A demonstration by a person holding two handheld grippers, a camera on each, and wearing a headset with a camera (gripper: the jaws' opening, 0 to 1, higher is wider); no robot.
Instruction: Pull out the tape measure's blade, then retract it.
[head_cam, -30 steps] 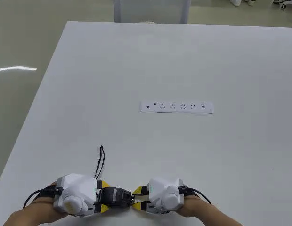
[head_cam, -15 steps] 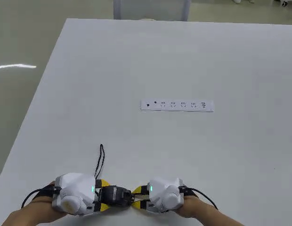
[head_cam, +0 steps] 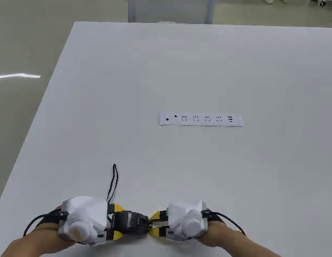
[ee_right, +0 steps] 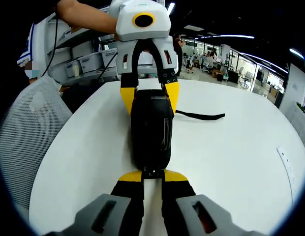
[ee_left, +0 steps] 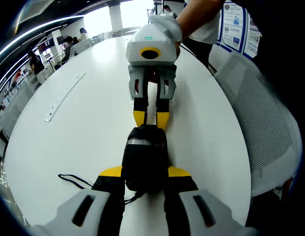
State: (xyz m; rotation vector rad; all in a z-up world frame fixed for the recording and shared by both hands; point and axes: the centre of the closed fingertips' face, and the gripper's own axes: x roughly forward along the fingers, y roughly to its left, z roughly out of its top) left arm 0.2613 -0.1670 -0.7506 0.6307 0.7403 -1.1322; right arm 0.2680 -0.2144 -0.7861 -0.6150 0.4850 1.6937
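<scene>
The black tape measure (head_cam: 133, 221) lies at the table's near edge, its black wrist strap (head_cam: 113, 182) trailing away across the top. My left gripper (head_cam: 119, 221) is shut on its body from the left; in the left gripper view the yellow tips (ee_left: 110, 171) clamp the case (ee_left: 145, 157). From the right, my right gripper (head_cam: 154, 225) meets the case's mouth. In the right gripper view, my right gripper (ee_right: 152, 176) is shut on the blade's end hook right at the case (ee_right: 151, 130). Almost no blade is out.
A white power strip (head_cam: 200, 119) lies mid-table, well beyond the grippers. The white table (head_cam: 235, 176) stretches far ahead and to the right. A chair (head_cam: 171, 10) stands at the far end, and a mesh chair (ee_left: 260, 123) is beside the near edge.
The head view has shifted slightly. Both grippers keep the same hold on the tape measure, and the blade has not visibly lengthened.
</scene>
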